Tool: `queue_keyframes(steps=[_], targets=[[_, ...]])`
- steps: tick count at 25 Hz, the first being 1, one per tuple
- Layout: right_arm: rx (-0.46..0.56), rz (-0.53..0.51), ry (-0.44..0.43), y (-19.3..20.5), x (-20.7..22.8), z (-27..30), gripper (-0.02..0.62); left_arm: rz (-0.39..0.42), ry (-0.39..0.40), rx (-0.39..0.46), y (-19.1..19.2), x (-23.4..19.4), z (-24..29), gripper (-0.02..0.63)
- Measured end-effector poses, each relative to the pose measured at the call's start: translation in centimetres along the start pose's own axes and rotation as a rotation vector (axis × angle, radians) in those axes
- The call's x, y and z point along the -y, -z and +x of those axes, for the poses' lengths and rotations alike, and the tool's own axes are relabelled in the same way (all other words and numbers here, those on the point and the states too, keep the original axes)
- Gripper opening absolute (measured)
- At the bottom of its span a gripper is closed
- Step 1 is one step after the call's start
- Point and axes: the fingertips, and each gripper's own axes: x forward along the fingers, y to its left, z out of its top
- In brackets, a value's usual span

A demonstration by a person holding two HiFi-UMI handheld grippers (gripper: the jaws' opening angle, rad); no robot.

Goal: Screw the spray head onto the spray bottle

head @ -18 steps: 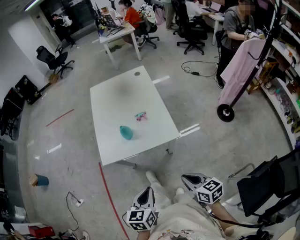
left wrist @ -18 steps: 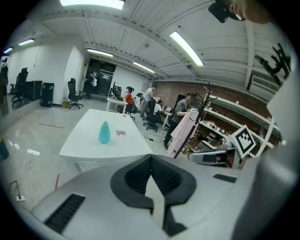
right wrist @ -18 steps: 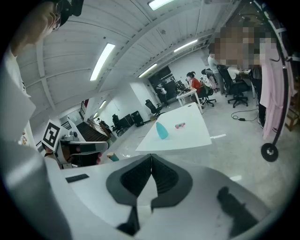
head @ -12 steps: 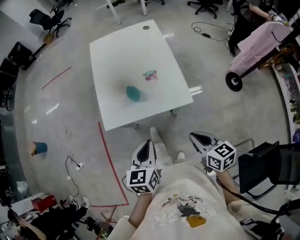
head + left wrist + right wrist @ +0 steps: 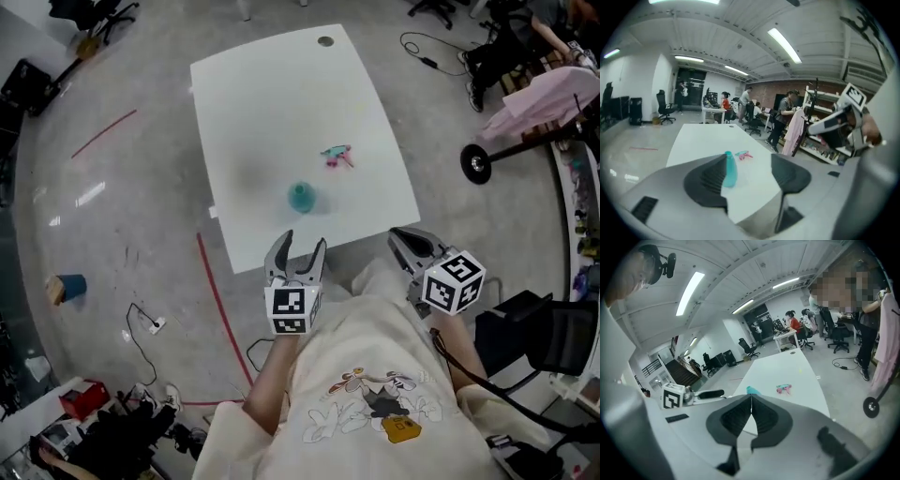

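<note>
Toppling was the hazard I judged: on the white table point(image 5: 281, 112) the teal spray bottle point(image 5: 300, 197) stood free near the front edge, so a skewed approach could knock it over or off. The pink spray head point(image 5: 336, 156) lay apart just beyond it, with bare tabletop all round. My left gripper point(image 5: 302, 246) hung by that edge, jaws spread and empty; my right gripper point(image 5: 401, 236) had its jaws pressed together on nothing.

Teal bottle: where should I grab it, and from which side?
Grip the teal bottle around its wider body, below the neck, coming from the near table edge with the open left gripper. It stands upright, so that likely leaves the top free for the spray head.
</note>
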Motion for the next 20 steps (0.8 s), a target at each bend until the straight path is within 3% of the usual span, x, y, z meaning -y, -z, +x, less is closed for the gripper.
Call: queue_keyframes(steps=[1,4,7,9,12,15,20], targets=[[-0.004,0.000,0.000,-0.2,-0.3,0.6,0.007,0.044,0.001,-0.018,0.8,-1.1,1.2,0.321],[-0.020,0.015,-0.013,-0.8,0.0,2.4,0.008,0.104,0.000,-0.080,3.7,-4.2,5.7,0.371],[-0.029,0.055,-0.050,-1.5,0.4,3.5,0.006,0.192,-0.006,-0.111,6.0,-6.2,10.2,0.379],[-0.045,0.016,-0.050,-1.5,0.6,3.8,0.007,0.238,0.007,-0.108,7.1,-6.5,12.8,0.380],[-0.067,0.017,-0.054,-1.6,1.3,4.9,0.008,0.242,0.041,-0.112,7.8,-6.7,16.1,0.380],[-0.057,0.077,-0.109,-2.2,0.9,5.6,0.007,0.243,0.020,-0.124,8.1,-7.4,17.8,0.380],[-0.065,0.073,-0.113,-2.1,1.3,6.7,0.006,0.289,0.021,-0.114,9.0,-7.7,19.6,0.385]])
